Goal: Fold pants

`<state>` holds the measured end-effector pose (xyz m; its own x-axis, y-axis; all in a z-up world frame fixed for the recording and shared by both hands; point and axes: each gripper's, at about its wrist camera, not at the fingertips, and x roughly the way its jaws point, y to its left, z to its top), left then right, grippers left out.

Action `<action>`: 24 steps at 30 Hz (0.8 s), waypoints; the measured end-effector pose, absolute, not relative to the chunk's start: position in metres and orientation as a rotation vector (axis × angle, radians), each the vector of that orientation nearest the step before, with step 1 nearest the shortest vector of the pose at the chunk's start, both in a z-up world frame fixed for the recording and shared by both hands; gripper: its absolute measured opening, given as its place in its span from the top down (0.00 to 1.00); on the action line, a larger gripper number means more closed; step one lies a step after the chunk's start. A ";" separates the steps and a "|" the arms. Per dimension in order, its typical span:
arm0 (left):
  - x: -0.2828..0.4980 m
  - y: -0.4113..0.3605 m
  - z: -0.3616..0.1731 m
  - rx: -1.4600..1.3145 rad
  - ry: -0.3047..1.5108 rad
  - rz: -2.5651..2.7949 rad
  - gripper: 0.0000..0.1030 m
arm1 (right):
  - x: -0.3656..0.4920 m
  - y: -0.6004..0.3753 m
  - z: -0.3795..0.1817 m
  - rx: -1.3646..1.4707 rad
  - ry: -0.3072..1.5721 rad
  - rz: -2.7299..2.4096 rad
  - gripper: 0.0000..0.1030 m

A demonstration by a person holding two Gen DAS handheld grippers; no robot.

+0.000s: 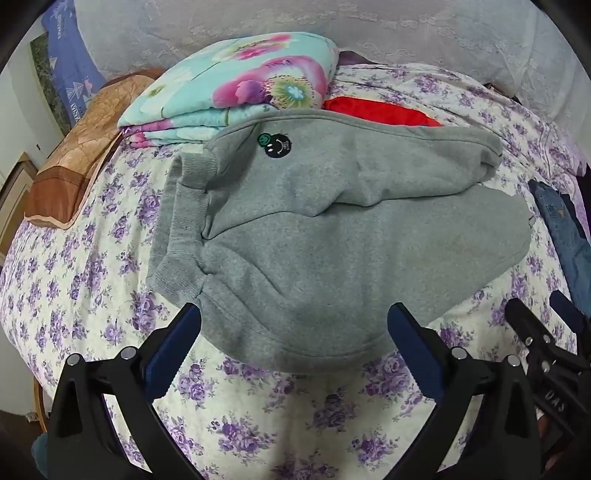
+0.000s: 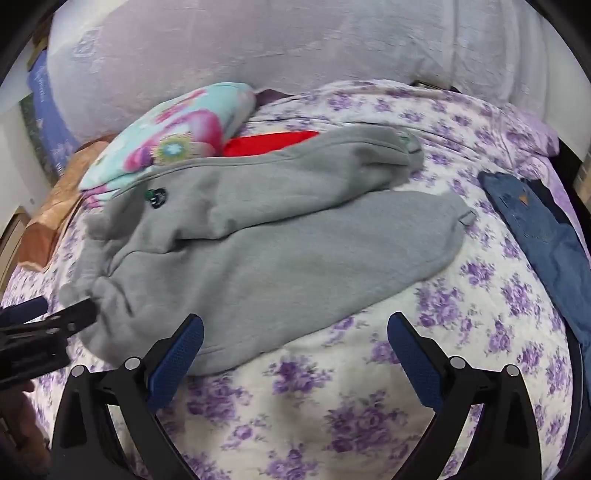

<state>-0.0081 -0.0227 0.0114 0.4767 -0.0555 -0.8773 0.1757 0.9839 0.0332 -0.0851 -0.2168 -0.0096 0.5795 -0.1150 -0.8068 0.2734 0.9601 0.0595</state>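
Note:
Grey sweatpants (image 1: 332, 236) lie folded over on the floral bedspread (image 1: 92, 295), ribbed cuffs at the left, a small black and green patch (image 1: 275, 144) on the upper layer. They also show in the right wrist view (image 2: 277, 240). My left gripper (image 1: 293, 321) is open, its blue-padded fingers (image 1: 177, 350) astride the near edge of the pants. My right gripper (image 2: 295, 332) is open and empty, just short of the pants' near edge, over the bedspread (image 2: 332, 398). The right gripper shows at the lower right of the left wrist view (image 1: 535, 332); the left gripper shows at the left of the right wrist view (image 2: 55, 321).
A folded floral quilt (image 1: 240, 88) and a red garment (image 1: 384, 110) lie behind the pants. Blue jeans (image 2: 543, 236) lie at the right edge of the bed. A brown pillow (image 1: 77, 155) sits at the left. A pale lace curtain (image 1: 332, 29) hangs behind.

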 end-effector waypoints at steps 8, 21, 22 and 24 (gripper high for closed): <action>-0.012 -0.024 0.013 0.114 1.062 -0.157 0.04 | -0.090 -0.217 -0.011 0.197 0.933 -0.224 0.03; -0.014 -0.020 0.013 0.108 1.071 -0.156 0.04 | -0.091 -0.214 -0.015 0.195 0.942 -0.219 0.03; -0.014 -0.020 0.013 0.110 1.072 -0.158 0.04 | -0.091 -0.214 -0.016 0.191 0.943 -0.219 0.03; -0.013 -0.021 0.013 0.112 1.071 -0.160 0.04 | -0.091 -0.214 -0.016 0.191 0.943 -0.222 0.03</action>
